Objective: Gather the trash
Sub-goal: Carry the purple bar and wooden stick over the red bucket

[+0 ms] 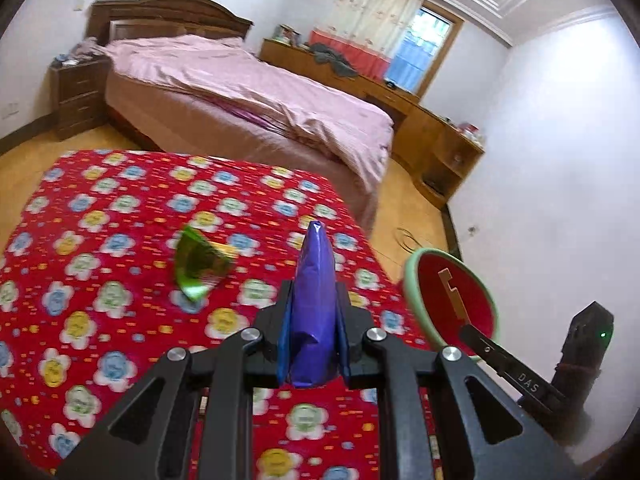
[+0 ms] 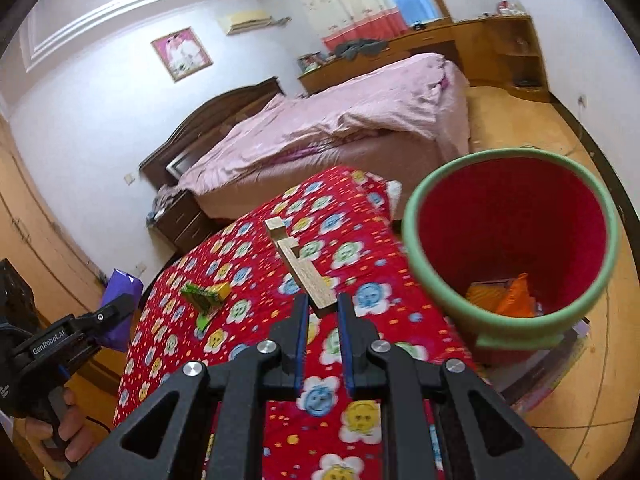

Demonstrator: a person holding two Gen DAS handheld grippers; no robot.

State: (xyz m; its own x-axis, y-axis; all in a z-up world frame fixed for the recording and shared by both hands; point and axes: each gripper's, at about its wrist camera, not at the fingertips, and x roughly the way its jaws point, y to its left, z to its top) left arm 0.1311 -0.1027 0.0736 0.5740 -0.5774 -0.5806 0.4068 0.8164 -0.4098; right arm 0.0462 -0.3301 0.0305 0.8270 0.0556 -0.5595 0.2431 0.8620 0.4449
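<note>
While left gripper clamps purple wrapper — right gripper pinches wooden piece

The purple wrapper looks like glossy, creased foil. The green wrapper is shiny film. The notched strip is pale, matt wood. The counter's floral cover is slick printed plastic sheet. The bin is smooth matt plastic; black matt fingers carry blue ribbed pads.

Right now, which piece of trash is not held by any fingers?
The green wrapper lies loose on the red flowered cloth. The purple wrapper sits in the left gripper; the wooden piece in the right gripper.
</note>
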